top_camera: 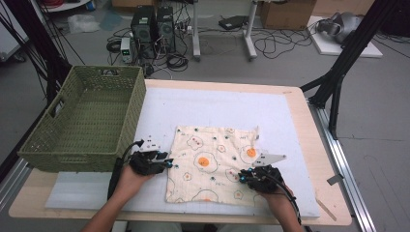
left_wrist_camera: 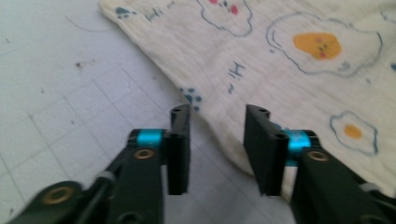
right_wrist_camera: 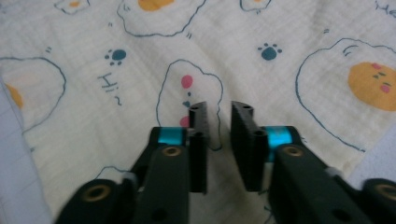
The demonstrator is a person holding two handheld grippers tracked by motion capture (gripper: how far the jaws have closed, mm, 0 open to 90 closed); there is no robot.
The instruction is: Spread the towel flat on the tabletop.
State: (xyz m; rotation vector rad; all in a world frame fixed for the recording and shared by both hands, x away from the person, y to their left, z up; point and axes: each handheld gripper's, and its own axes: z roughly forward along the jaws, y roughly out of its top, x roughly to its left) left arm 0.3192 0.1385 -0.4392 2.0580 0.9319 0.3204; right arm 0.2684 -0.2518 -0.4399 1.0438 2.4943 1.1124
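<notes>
Both sets of fingers released over the egg-print cloth (top_camera: 212,164), left gripper (left_wrist_camera: 217,144) at its edge, right gripper (right_wrist_camera: 219,140) above it; next, I judge, pinch the edges.

"Hi~" on the cloth (right_wrist_camera: 116,84)

Cloth (top_camera: 212,164) near edge partly hidden behind right tool (top_camera: 243,177); cloth cut off in both gripper views.
</notes>
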